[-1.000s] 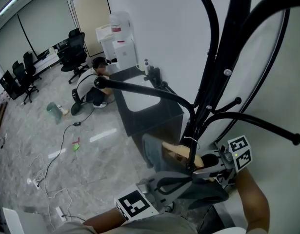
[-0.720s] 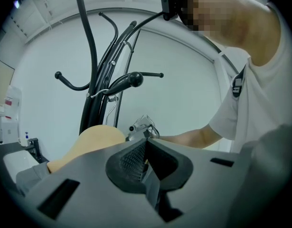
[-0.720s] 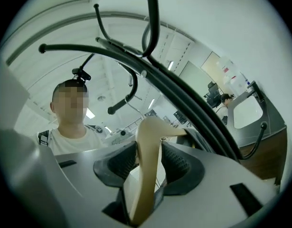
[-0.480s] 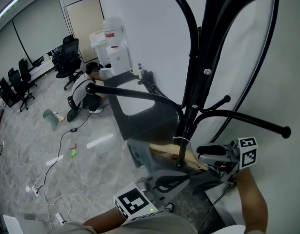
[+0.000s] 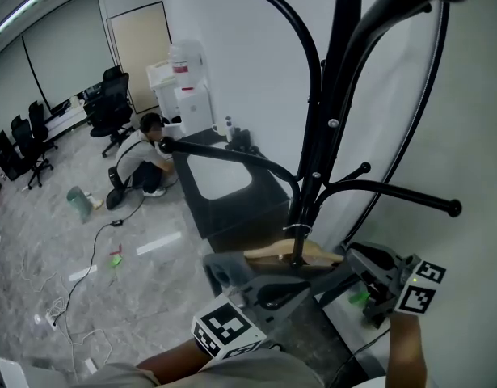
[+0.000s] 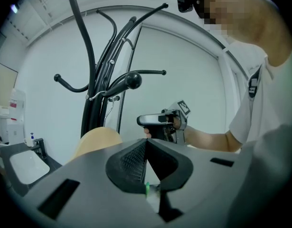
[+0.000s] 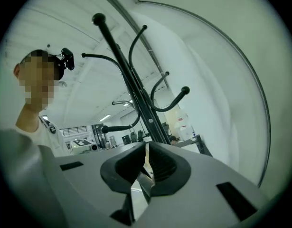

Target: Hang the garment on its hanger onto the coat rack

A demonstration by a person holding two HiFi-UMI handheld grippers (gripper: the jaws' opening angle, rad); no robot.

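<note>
**Head view.** The left tongs (image 5: 309,288) sit near six o'clock with their jaws together. Their tips lie just under the wooden hanger (image 5: 284,255). Whether they touch it or the cloth cannot be told from here. The right tongs (image 5: 363,259) are at four o'clock, off the hanger's three o'clock end and clear of it. The hanger lies across the foot of the coat rack (image 5: 339,95). Its wire hook (image 5: 295,231) stands up at twelve o'clock against the pole, where the lower arms branch. The grey garment (image 5: 224,272) droops from the hanger's nine o'clock end.

**Left gripper view.** The left tongs (image 6: 146,153) have their pads meeting in a single line, with nothing visible between them. At ten o'clock from the tips a rounded end of the hanger (image 6: 96,139) shows. Above it the hook (image 6: 92,97) is caught over a knobbed arm of the coat rack (image 6: 96,80), close to the pole. The right tongs (image 6: 148,121) hover at one o'clock, near but touching nothing.

**Right gripper view.** The right tongs (image 7: 146,163) have just been closing. Only a narrow slit is left between the pads, and it is empty. The coat rack (image 7: 131,89) rises at twelve o'clock. The garment does not show here.

**Progress.** The hanging itself looks done, since the hook bears on the rack and the right tongs hold nothing. What seems left is for the left tongs to come clear and for the garment to settle.
</note>
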